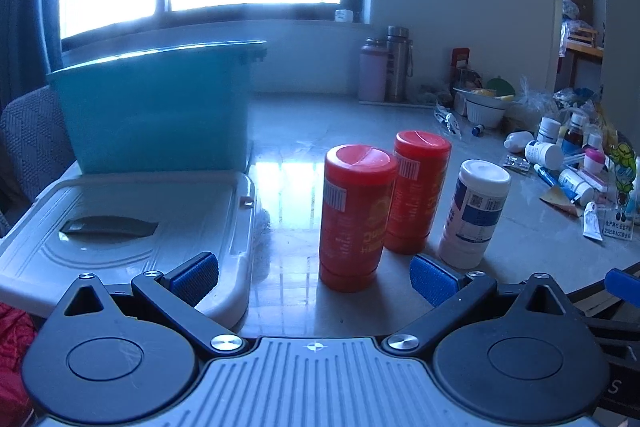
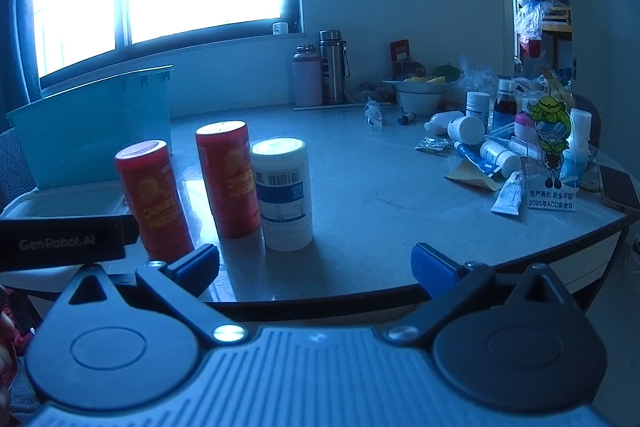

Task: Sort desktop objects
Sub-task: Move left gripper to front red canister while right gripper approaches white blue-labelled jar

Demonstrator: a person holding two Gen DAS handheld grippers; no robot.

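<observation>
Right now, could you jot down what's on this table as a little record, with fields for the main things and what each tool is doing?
near canisters: two red canisters, upright, side by side
white canister: upright, right of the red pair
teal bin: open, at the table's left
grey lid: lying flat in front of the bin
far clutter: medicine bottles, tubes, flasks by the wall
left tool: open, holding nothing
right tool: open, holding nothing

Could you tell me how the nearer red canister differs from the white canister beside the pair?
The nearer red canister has a red body and red lid; the white canister is white with a blue label band. The red one looks taller; the white one shorter. Both stand upright, capped, on the table.
</observation>
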